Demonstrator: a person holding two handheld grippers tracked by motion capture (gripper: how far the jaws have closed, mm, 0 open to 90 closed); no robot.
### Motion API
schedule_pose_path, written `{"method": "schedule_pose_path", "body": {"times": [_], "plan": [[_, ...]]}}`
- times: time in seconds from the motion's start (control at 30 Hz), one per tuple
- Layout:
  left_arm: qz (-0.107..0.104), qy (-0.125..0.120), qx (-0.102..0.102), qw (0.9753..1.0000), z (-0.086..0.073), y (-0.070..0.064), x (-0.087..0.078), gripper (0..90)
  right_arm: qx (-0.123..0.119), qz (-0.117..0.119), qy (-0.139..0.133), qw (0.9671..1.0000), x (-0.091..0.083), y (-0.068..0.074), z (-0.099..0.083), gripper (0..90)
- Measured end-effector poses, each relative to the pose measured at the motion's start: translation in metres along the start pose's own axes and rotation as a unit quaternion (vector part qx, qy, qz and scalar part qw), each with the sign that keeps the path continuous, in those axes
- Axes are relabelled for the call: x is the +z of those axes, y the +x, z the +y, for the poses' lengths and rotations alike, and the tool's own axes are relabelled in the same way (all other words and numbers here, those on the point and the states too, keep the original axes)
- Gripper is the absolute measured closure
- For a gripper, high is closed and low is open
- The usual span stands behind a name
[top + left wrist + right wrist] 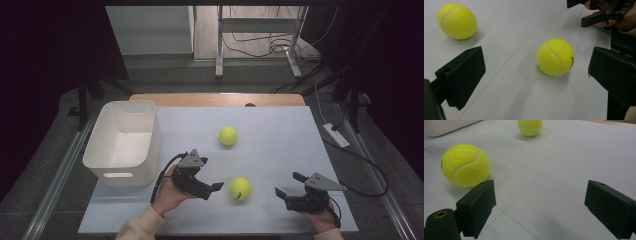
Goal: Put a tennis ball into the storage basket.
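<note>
Reaching with my left claw [220,189] — wide open, holding nothing — I see the near ball [240,188] just ahead, much closer than to my right claw [289,184], open and empty too. Farther off sits the far ball [228,135].

Plenty of room on the pale grey tabletop [280,135]. The nearer fuzzy yellow tennis ball [240,188] sits in open space between the left black two-jaw gripper [212,189] and the right black two-jaw gripper [287,185], nothing touching it, with bare surface in front of both sets of wide-open jaws. The second yellow tennis ball [228,135] lies well apart, farther back, with free table all around. The only bulky thing is the white plastic bin [145,155] along the left edge, just beside the left hand [172,192].
</note>
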State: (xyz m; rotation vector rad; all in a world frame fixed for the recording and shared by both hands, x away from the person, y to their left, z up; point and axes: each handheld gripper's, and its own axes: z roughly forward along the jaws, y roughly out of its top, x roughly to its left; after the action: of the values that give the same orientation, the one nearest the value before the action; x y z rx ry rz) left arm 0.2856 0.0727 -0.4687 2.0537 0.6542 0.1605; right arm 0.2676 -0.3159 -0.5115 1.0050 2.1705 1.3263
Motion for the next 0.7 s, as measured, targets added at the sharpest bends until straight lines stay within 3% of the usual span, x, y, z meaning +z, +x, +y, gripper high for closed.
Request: {"method": "schedule_pose_path", "body": {"times": [0.7], "plan": [[-0.029,0.022,0.008,0.9993,0.007,-0.008,0.028,1.1,0.000,-0.001,0.002,1.0000,0.001,0.001,0.000,9.7]]}}
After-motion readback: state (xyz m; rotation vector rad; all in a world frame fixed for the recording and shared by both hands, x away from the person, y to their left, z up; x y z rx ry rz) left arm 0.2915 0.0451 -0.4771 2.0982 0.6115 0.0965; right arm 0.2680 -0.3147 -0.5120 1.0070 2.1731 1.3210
